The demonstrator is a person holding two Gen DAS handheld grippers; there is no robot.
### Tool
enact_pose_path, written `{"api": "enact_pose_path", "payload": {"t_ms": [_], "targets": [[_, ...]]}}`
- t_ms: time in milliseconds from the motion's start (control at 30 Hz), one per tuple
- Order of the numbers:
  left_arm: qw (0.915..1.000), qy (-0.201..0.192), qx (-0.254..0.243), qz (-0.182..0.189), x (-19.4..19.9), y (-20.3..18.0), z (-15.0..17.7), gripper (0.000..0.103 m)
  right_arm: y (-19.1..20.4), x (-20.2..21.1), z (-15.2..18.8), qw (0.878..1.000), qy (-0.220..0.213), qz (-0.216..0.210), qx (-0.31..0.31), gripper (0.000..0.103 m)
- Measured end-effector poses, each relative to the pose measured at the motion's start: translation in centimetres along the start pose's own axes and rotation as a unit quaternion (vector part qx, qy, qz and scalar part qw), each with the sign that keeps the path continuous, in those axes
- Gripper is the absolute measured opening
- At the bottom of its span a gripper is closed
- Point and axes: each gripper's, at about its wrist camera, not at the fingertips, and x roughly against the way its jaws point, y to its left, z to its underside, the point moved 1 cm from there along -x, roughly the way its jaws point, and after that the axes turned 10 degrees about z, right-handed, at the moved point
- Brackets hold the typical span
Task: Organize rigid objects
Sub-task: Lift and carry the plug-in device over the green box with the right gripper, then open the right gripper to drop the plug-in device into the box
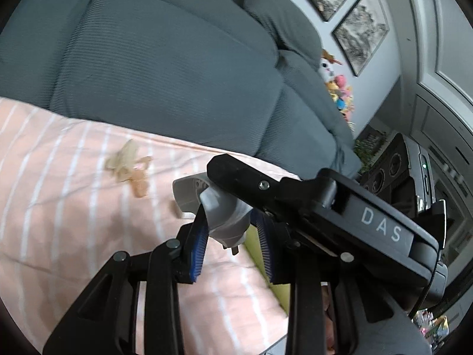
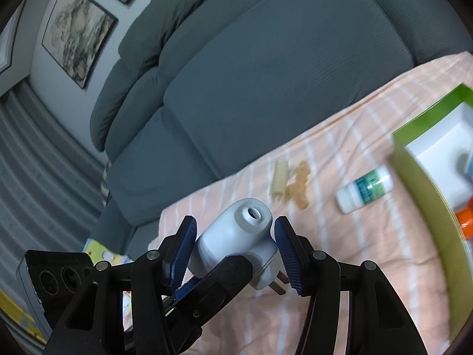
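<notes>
Plug adapter (image 2: 236, 233), grey and white, hung above the striped cloth (image 2: 340, 266), pinched by both the left gripper (image 1: 230, 236) and right gripper (image 2: 235, 247). Probably mid-carry; next, moving right to the green box (image 2: 414, 183) and releasing.

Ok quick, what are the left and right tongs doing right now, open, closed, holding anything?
Left tongs: closed on the grey plug-in device.
Right tongs: closed on the same grey plug-in device, around its body.
</notes>
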Motion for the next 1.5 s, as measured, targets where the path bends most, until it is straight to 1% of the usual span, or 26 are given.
{"api": "enact_pose_path", "payload": {"t_ms": [200, 300, 433, 733, 900, 967, 1100, 1267, 1367, 1500], "targets": [[0.9989, 0.011, -0.023, 0.038, -2.0, -2.3, 0.1, 0.028, -2.0, 3.0, -0.7, 0.999, -0.041, 0.023, -0.023, 0.058], [0.9976, 0.023, -0.03, 0.058, -3.4, -3.2, 0.2, 0.028, -3.2, 3.9, -1.0, 0.997, -0.054, 0.036, -0.034, 0.058], [0.9958, 0.039, -0.036, 0.074, -5.0, -4.5, 0.5, 0.028, -5.2, 5.2, -1.3, 0.995, -0.068, 0.052, -0.055, 0.058], [0.989, 0.082, -0.045, 0.114, -8.7, -6.8, 1.4, 0.028, -9.0, 7.2, -1.6, 0.987, -0.09, 0.091, -0.097, 0.058], [0.9823, 0.109, -0.039, 0.147, -10.9, -7.8, 2.4, 0.028, -11.2, 8.5, -1.2, 0.978, -0.106, 0.129, -0.123, 0.058], [0.9792, 0.123, -0.038, 0.157, -12.0, -8.3, 2.8, 0.028, -12.1, 8.6, -1.1, 0.976, -0.106, 0.14, -0.133, 0.058], [0.9723, 0.155, -0.019, 0.174, -14.2, -8.6, 3.7, 0.027, -14.1, 8.8, -1.0, 0.967, -0.102, 0.173, -0.159, 0.058], [0.9646, 0.189, 0.0, 0.184, -16.2, -8.7, 4.9, 0.027, -16.4, 8.8, -0.6, 0.957, -0.089, 0.203, -0.185, 0.058], [0.9605, 0.202, 0.004, 0.191, -16.7, -9.0, 5.5, 0.027, -17.2, 8.9, -0.4, 0.952, -0.086, 0.22, -0.196, 0.058], [0.9556, 0.219, 0.013, 0.197, -17.6, -9.3, 5.9, 0.027, -18.1, 9.1, -0.2, 0.947, -0.081, 0.233, -0.208, 0.058]]}}
